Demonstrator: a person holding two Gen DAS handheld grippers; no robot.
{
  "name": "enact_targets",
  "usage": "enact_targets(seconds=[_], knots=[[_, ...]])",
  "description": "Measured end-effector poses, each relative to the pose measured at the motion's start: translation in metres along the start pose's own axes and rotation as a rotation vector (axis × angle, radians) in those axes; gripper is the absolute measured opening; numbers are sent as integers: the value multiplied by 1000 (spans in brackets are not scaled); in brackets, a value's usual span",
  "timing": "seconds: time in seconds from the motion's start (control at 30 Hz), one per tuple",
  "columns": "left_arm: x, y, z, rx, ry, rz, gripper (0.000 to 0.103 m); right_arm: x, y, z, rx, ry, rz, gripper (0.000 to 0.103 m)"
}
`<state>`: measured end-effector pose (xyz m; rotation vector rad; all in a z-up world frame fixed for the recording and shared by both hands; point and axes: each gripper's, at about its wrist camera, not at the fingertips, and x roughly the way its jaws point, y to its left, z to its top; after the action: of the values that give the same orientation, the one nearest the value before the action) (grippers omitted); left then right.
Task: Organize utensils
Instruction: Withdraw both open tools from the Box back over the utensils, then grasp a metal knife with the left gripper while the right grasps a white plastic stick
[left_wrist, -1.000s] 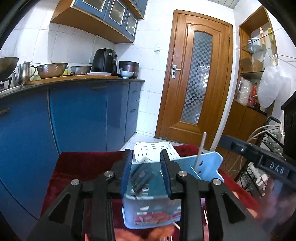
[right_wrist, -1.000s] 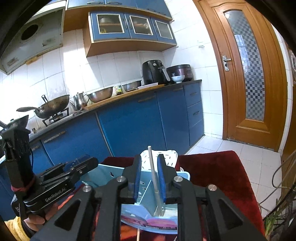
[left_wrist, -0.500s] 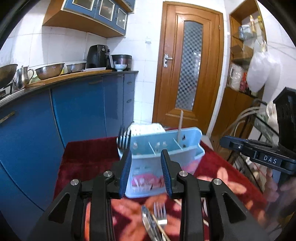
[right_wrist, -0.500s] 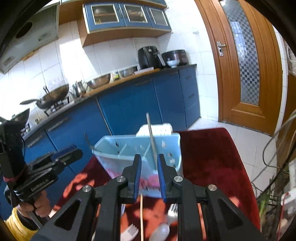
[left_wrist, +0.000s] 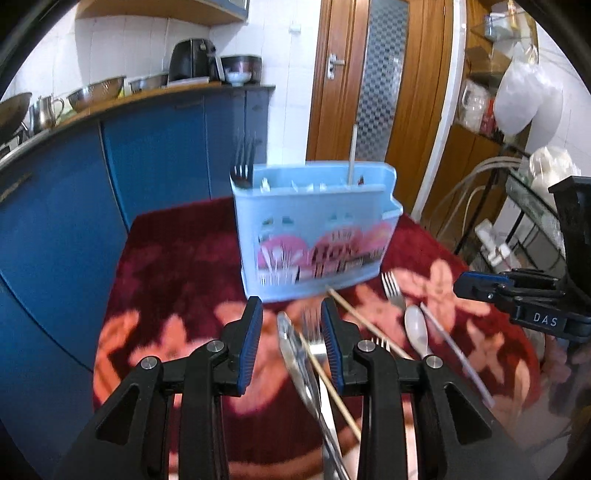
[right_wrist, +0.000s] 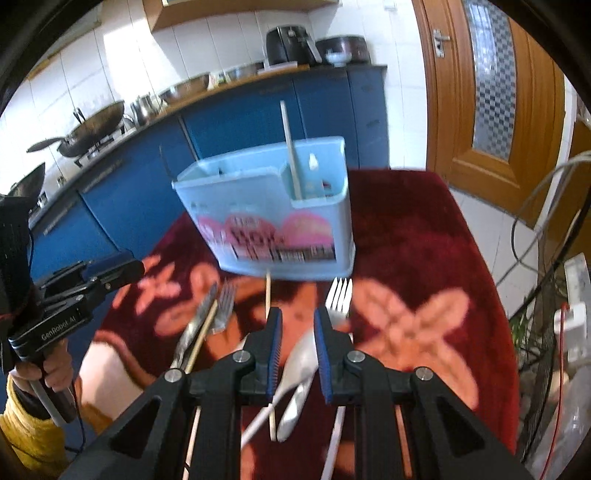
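A light blue utensil caddy (left_wrist: 314, 229) stands on the red floral cloth; it also shows in the right wrist view (right_wrist: 273, 210). A fork (left_wrist: 242, 162) stands in its left end and a chopstick (right_wrist: 290, 147) in its right end. Loose utensils lie in front of it: a knife (left_wrist: 299, 362), a chopstick (left_wrist: 369, 321), forks (left_wrist: 391, 288) and a white spoon (left_wrist: 417, 328). My left gripper (left_wrist: 291, 325) is open and empty above the knife. My right gripper (right_wrist: 297, 332) is open and empty above a spoon (right_wrist: 299, 365) and fork (right_wrist: 340, 295).
The table with its red floral cloth (left_wrist: 173, 280) sits in a kitchen. Blue cabinets (left_wrist: 147, 147) with pots are behind, a wooden door (left_wrist: 373, 77) at the back, and a wire rack (left_wrist: 532, 206) with cables to the right.
Both grippers pulled back from the caddy and tilted down. The fork and the chopstick were let go and now stand in the caddy. The loose utensils came into view.
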<state>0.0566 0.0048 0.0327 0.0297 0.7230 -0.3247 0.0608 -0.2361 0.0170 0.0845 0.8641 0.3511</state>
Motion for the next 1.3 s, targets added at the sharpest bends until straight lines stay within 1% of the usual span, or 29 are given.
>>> enact_targets(seconds=[0.27, 0.43, 0.63, 0.8, 0.97, 1.17, 1.23, 1.3], knots=[[24, -2, -20, -17, 157, -38, 33, 13, -8, -25, 8, 138, -39, 20], [44, -3, -30, -34, 255, -47, 33, 19, -12, -33, 0, 189, -62, 20], [64, -1, -40, -56, 328, -37, 33, 26, -19, -38, 8, 237, -71, 22], [78, 1, -43, -75, 359, -34, 33, 36, -23, -40, 22, 284, -62, 22], [87, 4, -37, -84, 362, -36, 33, 44, -28, -38, 43, 316, -53, 22], [95, 11, -31, -107, 366, -50, 32, 53, -26, -33, 29, 352, -56, 22], [97, 14, -30, -123, 372, -59, 25, 56, -25, -30, 21, 367, -56, 22], [98, 15, -30, -130, 374, -64, 23, 59, -26, -29, 19, 376, -54, 21]])
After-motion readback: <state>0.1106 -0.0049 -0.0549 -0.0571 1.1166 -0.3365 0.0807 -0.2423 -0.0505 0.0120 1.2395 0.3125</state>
